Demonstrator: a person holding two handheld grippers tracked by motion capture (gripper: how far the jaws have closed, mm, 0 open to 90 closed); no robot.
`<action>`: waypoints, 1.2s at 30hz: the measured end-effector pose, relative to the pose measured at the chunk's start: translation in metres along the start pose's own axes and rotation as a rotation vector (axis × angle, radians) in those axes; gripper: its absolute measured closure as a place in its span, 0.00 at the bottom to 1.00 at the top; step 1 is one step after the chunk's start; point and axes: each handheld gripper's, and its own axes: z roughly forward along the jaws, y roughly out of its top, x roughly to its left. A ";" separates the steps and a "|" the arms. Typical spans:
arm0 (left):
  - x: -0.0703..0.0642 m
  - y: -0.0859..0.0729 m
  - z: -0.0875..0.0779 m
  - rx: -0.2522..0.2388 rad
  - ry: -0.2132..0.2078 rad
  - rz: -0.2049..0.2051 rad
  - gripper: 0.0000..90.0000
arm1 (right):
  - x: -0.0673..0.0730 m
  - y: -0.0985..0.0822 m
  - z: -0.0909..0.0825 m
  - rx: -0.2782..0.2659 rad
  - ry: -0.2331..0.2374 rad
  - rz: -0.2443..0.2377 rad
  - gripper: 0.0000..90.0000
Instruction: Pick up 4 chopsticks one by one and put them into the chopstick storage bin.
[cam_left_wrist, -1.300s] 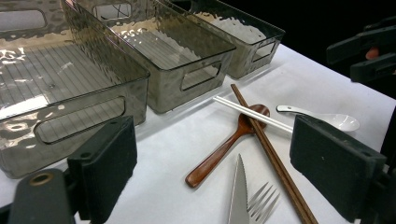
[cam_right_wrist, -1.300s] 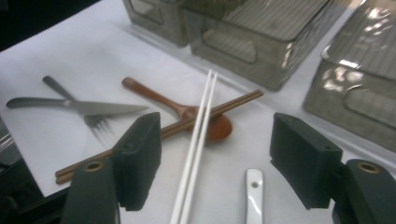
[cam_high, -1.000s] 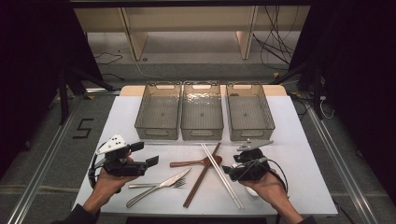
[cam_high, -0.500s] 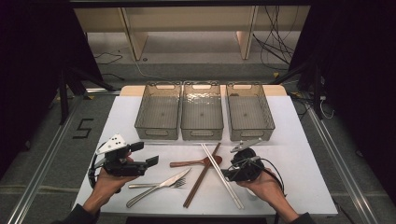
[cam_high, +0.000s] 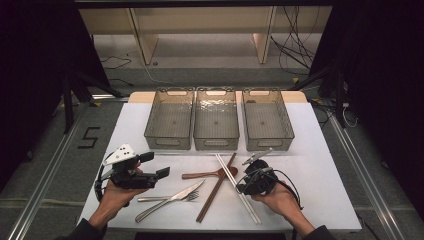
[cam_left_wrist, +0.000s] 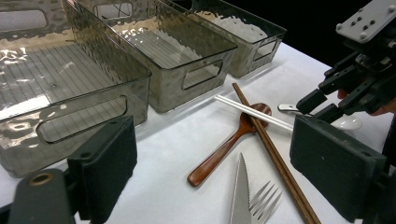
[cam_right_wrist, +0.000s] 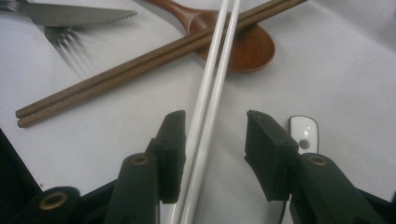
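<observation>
We see the pair of white chopsticks (cam_right_wrist: 210, 98) lying side by side on the white table (cam_high: 320, 175), crossing over the bowl of the wooden spoon (cam_right_wrist: 233, 44) and over the brown chopsticks (cam_right_wrist: 140, 70), which run slantwise beneath them. The right gripper (cam_right_wrist: 212, 149) is down over the near part of the white chopsticks: they lie between its jaws, close against the one at the left of the right gripper view, while the other jaw stands clear of them, so the jaws are part spread and not pinching yet; they have just been closing. Just beside that clear jaw we see the handle end of a white ceramic spoon (cam_right_wrist: 303, 133) on the table. In the high view the right gripper (cam_high: 245, 182) sits at the middle of the white chopsticks (cam_high: 227, 170). Farther left lie a knife (cam_high: 187, 192) and a fork (cam_high: 165, 198), the knife across the fork. The left gripper (cam_high: 160, 165) is held above the table well apart from the cutlery, its jaws spread wide with nothing between them. Beyond the cutlery three clear bins (cam_high: 216, 120) stand in a row, side by side.
</observation>
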 end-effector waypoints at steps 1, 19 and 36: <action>0.000 0.000 0.000 0.000 0.000 0.000 0.16 | 0.000 0.000 0.001 0.006 0.004 0.005 0.67; 0.000 0.000 0.000 -0.005 0.000 -0.006 0.16 | -0.001 0.002 0.014 0.082 0.005 0.014 0.82; 0.001 0.000 0.000 0.002 0.002 -0.001 0.16 | -0.009 0.003 0.019 0.097 0.032 0.106 0.93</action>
